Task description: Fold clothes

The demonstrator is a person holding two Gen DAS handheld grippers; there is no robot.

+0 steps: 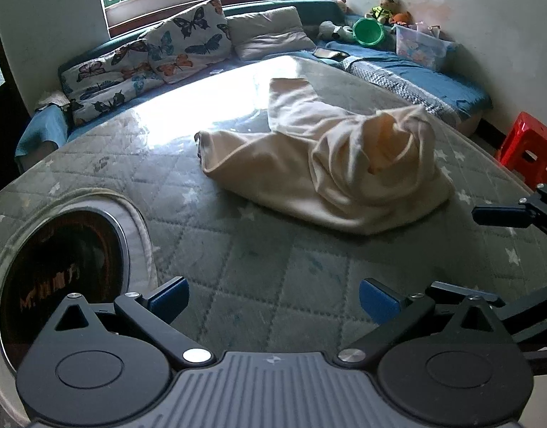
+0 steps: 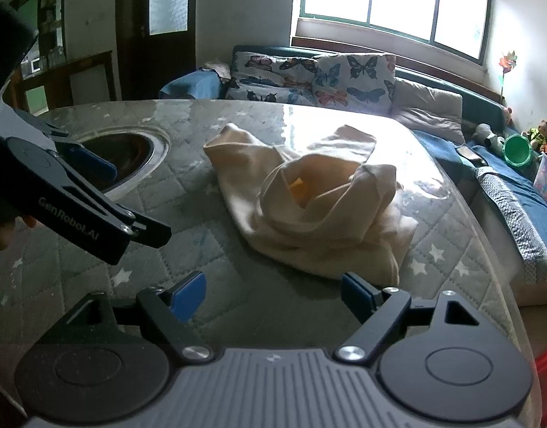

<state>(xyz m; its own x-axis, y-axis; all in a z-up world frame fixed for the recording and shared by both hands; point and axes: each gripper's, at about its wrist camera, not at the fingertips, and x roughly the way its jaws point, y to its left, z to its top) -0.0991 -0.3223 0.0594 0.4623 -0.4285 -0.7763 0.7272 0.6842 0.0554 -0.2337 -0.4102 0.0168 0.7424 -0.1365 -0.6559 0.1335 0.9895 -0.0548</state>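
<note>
Daylight from the window (image 2: 391, 3) floods a quilted, star-printed table cover (image 1: 259, 260) under a glossy clear sheet, and that is the surface you are working over. At your far left a round opening (image 1: 62, 278) is cut into the table, dark inside, with its rim showing. Your left gripper (image 1: 271, 301) hangs above bare quilting just right of that hole, its blue pads spread wide with nothing between them and nothing touching them. Ahead of it, near the middle of the table, lies the cream garment (image 1: 330, 164), crumpled and unfolded, one flat part reaching toward the window and a bunched, twisted heap at its right end with a bit of orange showing inside the folds. Your right gripper (image 2: 273, 294) sits over the near edge of the table, pads likewise set wide apart and empty, with the garment's closest hem just beyond its right fingertip and not touching it that you can tell. Behind the table, butterfly cushions (image 1: 159, 53) and a grey pillow (image 1: 269, 32) rest on a blue sofa (image 1: 448, 78). Further right you have a green bowl (image 1: 369, 31), a clear plastic box (image 1: 421, 44), and a red stool (image 1: 528, 148) at the far edge.
</note>
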